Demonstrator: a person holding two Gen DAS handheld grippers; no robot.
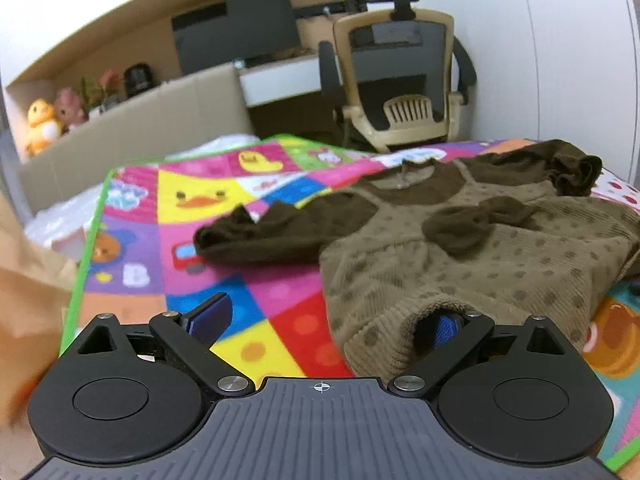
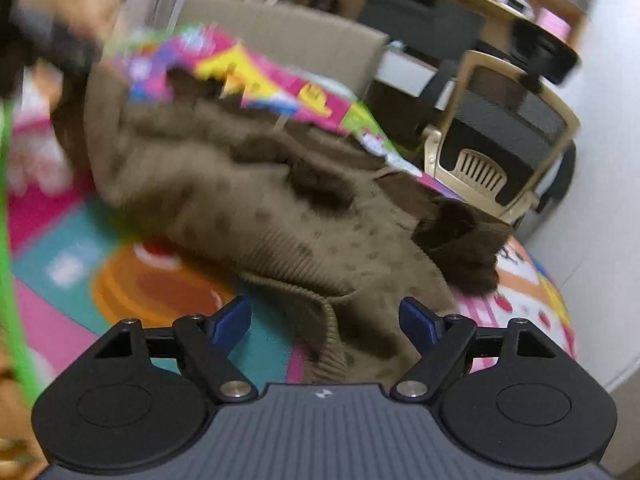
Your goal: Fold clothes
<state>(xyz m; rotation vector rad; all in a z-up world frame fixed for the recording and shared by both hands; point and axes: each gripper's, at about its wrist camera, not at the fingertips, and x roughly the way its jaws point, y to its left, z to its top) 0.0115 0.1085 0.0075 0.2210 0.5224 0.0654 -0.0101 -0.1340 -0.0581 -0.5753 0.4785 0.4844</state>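
A small brown knitted dress with dark dots, a dark bow and dark brown sleeves lies spread on a colourful play mat. My left gripper is open at the dress's near left hem corner; its right finger sits inside a fold of the hem, its left finger over bare mat. In the blurred right wrist view the same dress lies ahead, and my right gripper is open with the ribbed hem edge lying between its blue fingers.
A beige and black office chair stands behind the mat, beside a desk with dark monitors. A cardboard panel and plush toys are at the left. The mat's green edge runs along the left.
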